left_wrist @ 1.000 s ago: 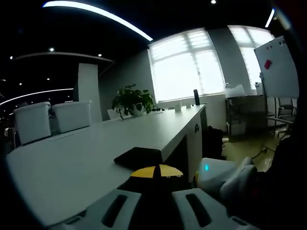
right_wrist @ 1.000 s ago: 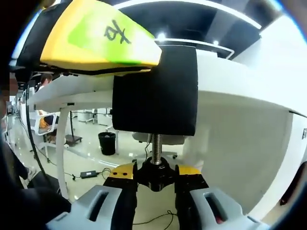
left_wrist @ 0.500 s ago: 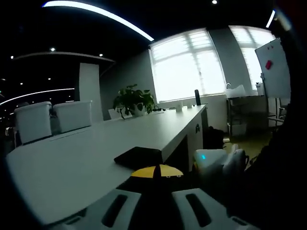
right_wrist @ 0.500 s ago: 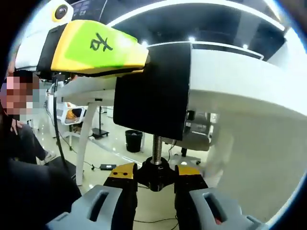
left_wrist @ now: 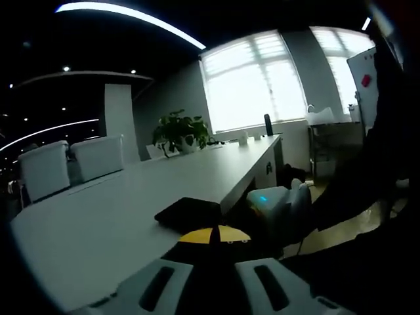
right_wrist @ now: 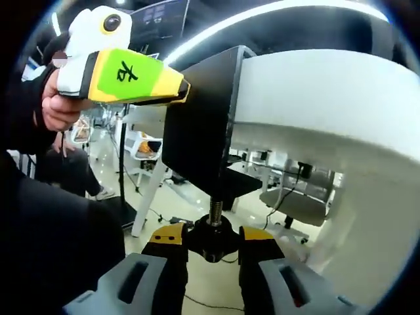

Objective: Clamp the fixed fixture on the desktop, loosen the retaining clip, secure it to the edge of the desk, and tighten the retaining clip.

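Fixture (right_wrist: 203,131) black, clamped over white desk (right_wrist: 315,85) edge. Left gripper (right_wrist: 131,75), jaws closed on fixture top, hand (right_wrist: 56,108) behind. Right gripper (right_wrist: 211,246) closed on screw knob (right_wrist: 211,239) below. Chairs (left_wrist: 65,164), plant (left_wrist: 180,131) along desk far side.

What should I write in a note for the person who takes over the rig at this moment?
Left gripper: holds the top of the black clamp fixture at the desk edge; its jaws are closed on it.
Right gripper: below the desk, jaws closed on the screw knob under the threaded rod.
Fixture: already sits over the white desk's edge, top plate on the desktop.
Done: fixture placed on the edge.
Left: turn the knob until the clamp grips. Whether it is tight now, I cannot tell. Then release both grippers.
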Available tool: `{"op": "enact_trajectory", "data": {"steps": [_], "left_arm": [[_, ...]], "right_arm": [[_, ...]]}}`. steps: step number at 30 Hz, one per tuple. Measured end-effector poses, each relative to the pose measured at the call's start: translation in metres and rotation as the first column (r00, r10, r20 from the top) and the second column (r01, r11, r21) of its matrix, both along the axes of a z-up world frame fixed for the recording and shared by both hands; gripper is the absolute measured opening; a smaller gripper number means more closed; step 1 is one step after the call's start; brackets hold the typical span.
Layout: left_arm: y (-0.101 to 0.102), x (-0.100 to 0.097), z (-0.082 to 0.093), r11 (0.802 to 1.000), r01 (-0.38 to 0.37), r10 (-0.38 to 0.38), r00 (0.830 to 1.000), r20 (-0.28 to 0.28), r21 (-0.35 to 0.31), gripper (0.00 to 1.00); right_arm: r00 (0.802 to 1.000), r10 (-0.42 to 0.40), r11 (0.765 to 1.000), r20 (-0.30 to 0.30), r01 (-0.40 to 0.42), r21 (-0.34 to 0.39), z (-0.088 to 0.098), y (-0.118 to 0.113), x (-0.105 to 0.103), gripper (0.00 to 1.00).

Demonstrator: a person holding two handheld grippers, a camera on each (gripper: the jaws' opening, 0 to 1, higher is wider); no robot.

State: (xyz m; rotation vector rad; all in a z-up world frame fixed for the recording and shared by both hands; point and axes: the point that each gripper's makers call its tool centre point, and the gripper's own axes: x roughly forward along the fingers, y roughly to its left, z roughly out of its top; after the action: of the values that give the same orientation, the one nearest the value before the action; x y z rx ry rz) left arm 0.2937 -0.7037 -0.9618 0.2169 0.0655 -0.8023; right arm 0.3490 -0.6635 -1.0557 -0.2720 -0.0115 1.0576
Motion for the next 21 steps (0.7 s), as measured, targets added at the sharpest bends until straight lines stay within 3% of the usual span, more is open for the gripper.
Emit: {"op": "enact_trajectory", "data": {"steps": [5,11,15,17,19,21], "left_arm": [[-0.004,0.002,-0.005,1.000,0.010,-0.009,1.000,-0.023,0.029,0.01],[-0.007,0.004,-0.008,0.999,0.010,-0.008,0.999,-0.042,0.044,0.01],[-0.010,0.005,-0.007,1.000,0.002,-0.003,0.997,-0.073,-0.020,0.01],[-0.011,0.005,-0.004,1.000,0.003,-0.004,0.998,-0.063,-0.029,0.01],[-0.015,0.004,0.005,0.996,0.014,-0.020,0.998,-0.057,-0.092,0.01],[-0.014,0.005,0.006,0.996,0.022,-0.028,0.997,-0.065,-0.083,0.01]], "right_arm": [[0.997,0.070,0.998,0.016,-0.069,-0.007,0.001,0.002,0.001,0.27],[0.989,0.126,0.992,0.077,-0.124,-0.036,0.003,0.000,0.002,0.27],[0.990,0.124,0.992,0.070,-0.122,-0.037,0.004,0.000,0.004,0.27],[0.991,0.117,0.993,0.061,-0.115,-0.035,0.004,0.000,0.005,0.27],[0.993,0.111,0.993,0.043,-0.110,-0.033,0.004,0.000,0.006,0.28],[0.993,0.110,0.994,0.032,-0.108,-0.034,0.004,0.000,0.006,0.28]]}}
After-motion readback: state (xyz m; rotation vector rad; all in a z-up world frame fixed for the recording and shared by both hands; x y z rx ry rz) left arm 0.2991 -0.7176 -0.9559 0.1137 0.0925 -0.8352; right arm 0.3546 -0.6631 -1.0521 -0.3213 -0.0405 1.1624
